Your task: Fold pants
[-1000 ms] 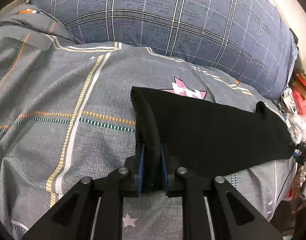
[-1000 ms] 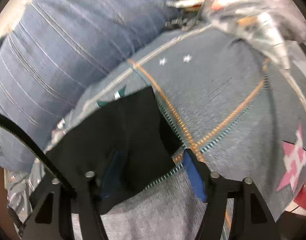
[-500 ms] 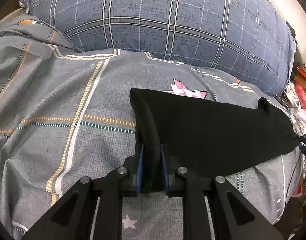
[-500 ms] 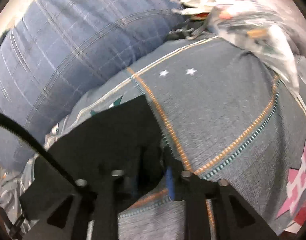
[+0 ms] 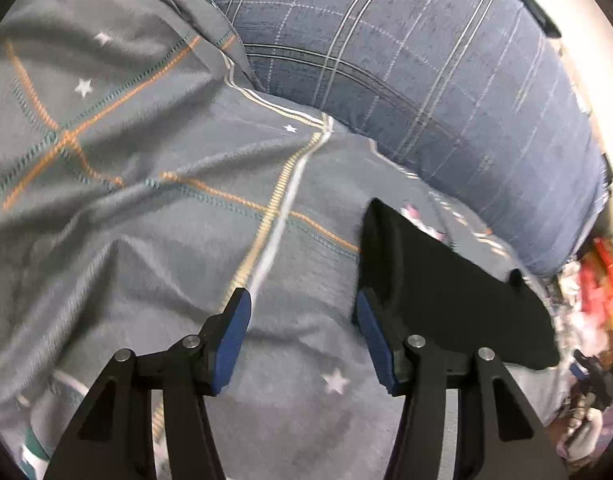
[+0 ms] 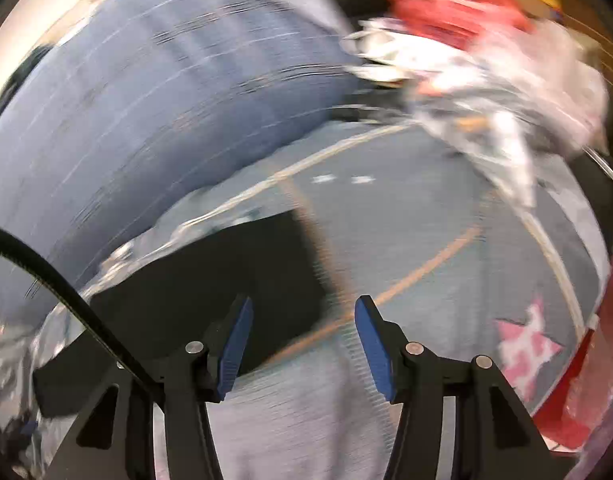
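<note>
We are in a home bedroom: a grey patterned bedspread [image 5: 178, 208] with stars and stripes covers the bed, a big blue plaid pillow [image 5: 426, 72] lies at its head

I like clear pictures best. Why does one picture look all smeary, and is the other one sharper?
Right wrist view: motion blur streaks the blue pillow and the red-and-white clutter. Left wrist view: sharper; the pants and bedspread show clearly, edges slightly soft.

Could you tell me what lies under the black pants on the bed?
The black pants rest on the grey patterned bedspread, partly covering its pink star. Anything else beneath is hidden.
</note>
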{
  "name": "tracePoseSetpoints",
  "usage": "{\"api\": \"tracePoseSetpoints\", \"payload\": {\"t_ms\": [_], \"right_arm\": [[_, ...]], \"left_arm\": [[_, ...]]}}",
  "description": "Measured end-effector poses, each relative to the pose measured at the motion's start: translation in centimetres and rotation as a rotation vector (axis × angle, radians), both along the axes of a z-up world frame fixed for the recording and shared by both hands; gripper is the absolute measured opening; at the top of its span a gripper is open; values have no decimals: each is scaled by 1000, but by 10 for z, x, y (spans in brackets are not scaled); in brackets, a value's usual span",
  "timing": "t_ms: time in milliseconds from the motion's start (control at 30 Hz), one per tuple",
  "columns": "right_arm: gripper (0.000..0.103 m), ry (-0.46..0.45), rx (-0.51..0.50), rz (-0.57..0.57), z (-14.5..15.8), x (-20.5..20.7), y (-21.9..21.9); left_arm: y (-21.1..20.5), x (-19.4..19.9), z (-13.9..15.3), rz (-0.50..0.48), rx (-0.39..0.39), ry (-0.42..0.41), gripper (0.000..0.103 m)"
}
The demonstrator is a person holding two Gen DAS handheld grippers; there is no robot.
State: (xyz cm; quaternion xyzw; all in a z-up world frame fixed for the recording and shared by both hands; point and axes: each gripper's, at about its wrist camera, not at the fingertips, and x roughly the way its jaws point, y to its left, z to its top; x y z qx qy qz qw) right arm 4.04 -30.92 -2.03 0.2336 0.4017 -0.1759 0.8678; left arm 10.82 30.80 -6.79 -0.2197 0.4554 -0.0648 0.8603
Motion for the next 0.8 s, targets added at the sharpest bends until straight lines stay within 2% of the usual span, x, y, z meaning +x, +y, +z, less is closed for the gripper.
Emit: {"api": "tracePoseSetpoints", "payload": {"t_ms": [200, 233, 267, 333, 467, 633, 733, 800], "right_arm": [[59, 15, 67, 317, 8, 56, 116], [59, 29, 93, 385, 7, 67, 144], [59, 43, 118, 441, 6, 78, 167], [59, 70, 146, 532, 5, 92, 209], [59, 122, 159, 707, 4, 126, 302], [63, 185, 79, 842, -2, 164, 398], [65, 253, -15, 892, -17, 187, 450], [65, 299, -111, 903, -28, 199, 483]], "left_arm": [[-22, -19, -5, -38, -72, -23, 51], [-26, -23, -7, -41, -81, -32, 40], [-29, -26, -9, -46, -87, -39, 24], [-33, -31, -13, -63, -110, -50, 14], [-30, -42, -18, -64, -168, -74, 14], [-15, -52, -24, -46, -218, -93, 14], [-3, -56, -29, -23, -236, -102, 15], [4, -59, -31, -16, -251, -110, 15]]}}
